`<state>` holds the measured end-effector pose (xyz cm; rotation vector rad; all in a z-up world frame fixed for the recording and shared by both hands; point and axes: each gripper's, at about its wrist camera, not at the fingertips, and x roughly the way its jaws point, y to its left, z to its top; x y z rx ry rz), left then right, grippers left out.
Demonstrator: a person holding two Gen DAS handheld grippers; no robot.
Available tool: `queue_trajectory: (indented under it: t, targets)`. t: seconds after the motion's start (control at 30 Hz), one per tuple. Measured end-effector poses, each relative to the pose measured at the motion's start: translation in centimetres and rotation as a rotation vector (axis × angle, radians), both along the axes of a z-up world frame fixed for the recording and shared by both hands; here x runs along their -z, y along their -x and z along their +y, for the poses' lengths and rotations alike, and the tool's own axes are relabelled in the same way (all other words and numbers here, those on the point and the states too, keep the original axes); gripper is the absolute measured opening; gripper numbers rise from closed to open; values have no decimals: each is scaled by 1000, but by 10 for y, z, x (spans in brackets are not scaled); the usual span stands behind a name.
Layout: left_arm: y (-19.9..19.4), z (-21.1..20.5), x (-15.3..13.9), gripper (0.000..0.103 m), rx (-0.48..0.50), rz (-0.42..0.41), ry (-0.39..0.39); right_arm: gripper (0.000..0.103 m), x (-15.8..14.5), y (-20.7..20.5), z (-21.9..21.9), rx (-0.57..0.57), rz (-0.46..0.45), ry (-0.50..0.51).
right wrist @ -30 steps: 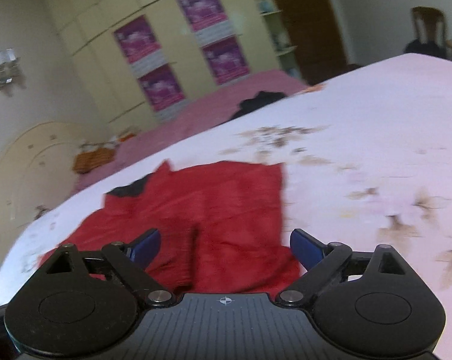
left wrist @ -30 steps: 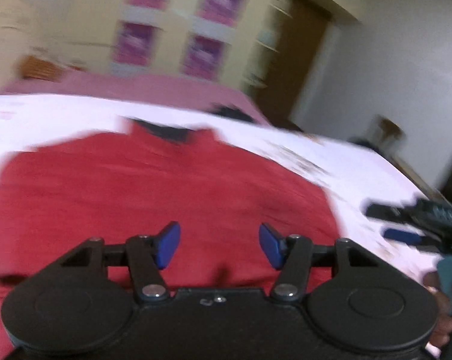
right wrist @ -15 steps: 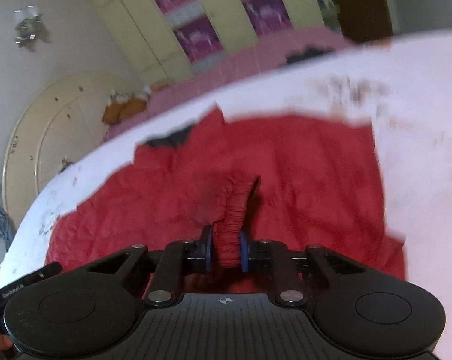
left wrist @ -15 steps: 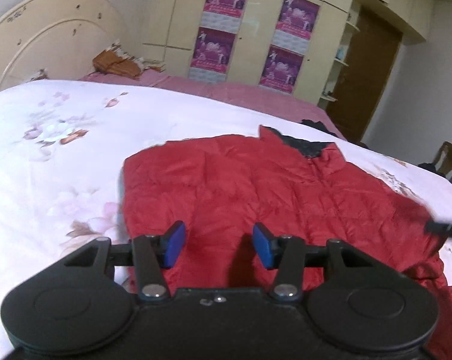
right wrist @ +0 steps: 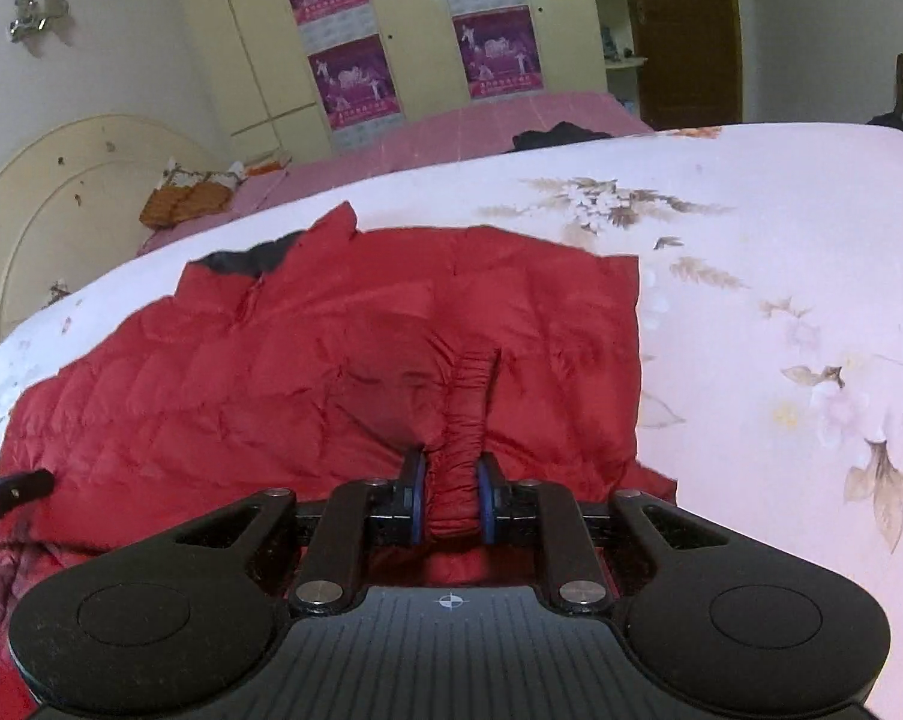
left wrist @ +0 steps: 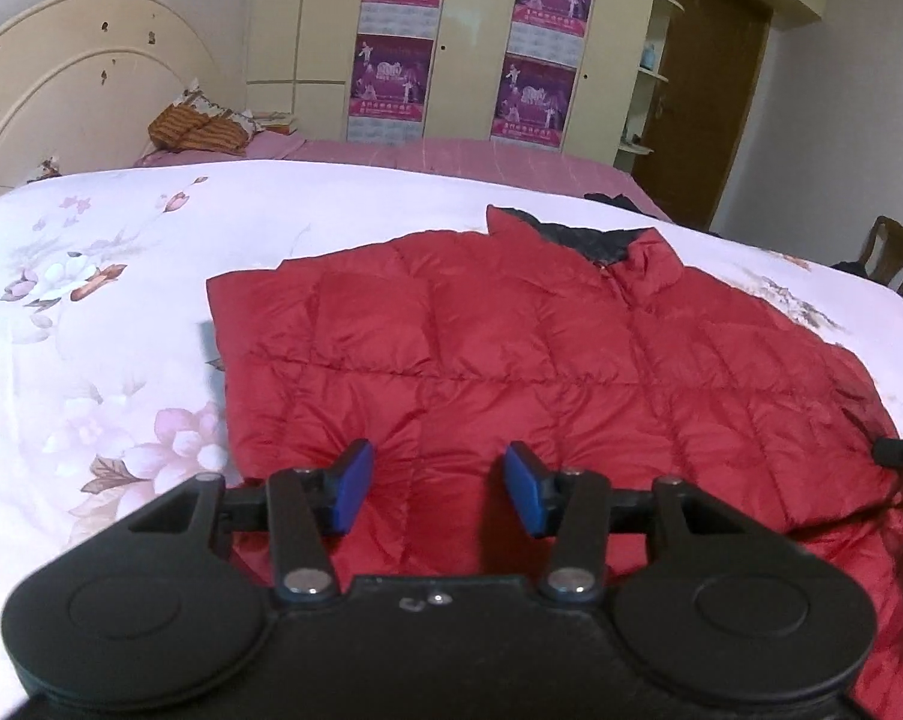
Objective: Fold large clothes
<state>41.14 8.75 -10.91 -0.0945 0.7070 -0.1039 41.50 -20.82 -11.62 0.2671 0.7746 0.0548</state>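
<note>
Currently my left gripper [left wrist: 436,487] hovers spread over the near hem of the red jacket [left wrist: 511,360], which lies flat on the floral bedspread [left wrist: 91,330], gripping nothing. My right gripper [right wrist: 450,501] pinches the gathered cuff [right wrist: 460,438]. Step: securing both holds. Next, probably close left on the hem, then lift together.

Cream wardrobe doors [left wrist: 463,30] carrying purple posters [left wrist: 391,84] face a floral-quilted bed [left wrist: 91,312], brown door [left wrist: 709,90] alongside.
</note>
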Motion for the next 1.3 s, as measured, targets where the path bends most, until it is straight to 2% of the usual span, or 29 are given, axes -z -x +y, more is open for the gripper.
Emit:
queue_trajectory:
  t: [0.07, 0.13, 0.17, 0.23, 0.3, 0.4, 0.5, 0.63, 0.67, 0.7, 0.77, 0.8, 0.87, 0.9, 0.97, 1.07, 1.1, 1.13, 1.23, 1.3]
  targets:
    - [0, 4, -2, 48, -3, 1, 0, 18, -10, -1, 3, -3, -7, 5]
    - [1, 8, -7, 48, -6, -16, 15, 44, -21, 4, -1, 12, -44, 28]
    - [0, 10, -8, 48, -1, -21, 21, 51, -23, 2, -3, 12, -68, 32]
    - [-4, 10, -5, 48, 4, -5, 0, 51, -21, -9, -3, -5, -44, 11]
    - [-7, 12, -3, 48, 1, 4, 3, 30, -9, -26, 3, -38, 33, -4]
    - [-10, 16, 0, 49, -20, 7, -18, 25, 3, -40, 10, -56, 45, -14]
    - [-11, 24, 1, 50, -30, 8, -24, 24, -5, -37, 21, -75, -6, 14]
    - [-15, 27, 2, 50, 10, 26, -23, 25, 8, -43, 23, -66, 88, 50]
    - [-15, 28, -2, 54, 15, 30, -25, 28, 4, -41, 21, -56, 91, 55]
    - [-13, 29, -9, 65, 12, 13, -20, 44, -3, -37, 18, -32, 68, 71]
    - [-5, 32, -24, 76, 5, -72, -10, 60, -27, -21, 13, 12, -54, 86]
    - [-6, 32, -29, 75, 14, -89, -3, 60, -36, -20, 12, -1, -92, 74]
    - [-19, 28, -32, 70, 44, -84, 6, 57, -43, -33, 20, -42, -94, 81]
    - [-29, 23, -31, 69, 60, -76, 2, 45, -42, -43, 28, -72, -95, 87]
    - [-48, 11, -26, 69, 97, -61, -20, 35, -36, -62, 45, -133, -78, 104]
    - [-75, 5, -3, 71, 115, 21, -55, 35, -7, -92, 64, -161, 13, 170]
    - [-80, 7, 5, 71, 115, 38, -55, 35, 9, -102, 65, -149, 68, 214]
    - [-82, 11, 11, 71, 106, 42, -52, 35, 19, -105, 62, -146, 79, 213]
    - [-81, 19, 12, 72, 94, 50, -42, 35, 16, -103, 61, -140, 79, 218]
    - [-70, 20, 1, 70, 79, 25, -54, 36, 1, -89, 61, -112, 35, 228]
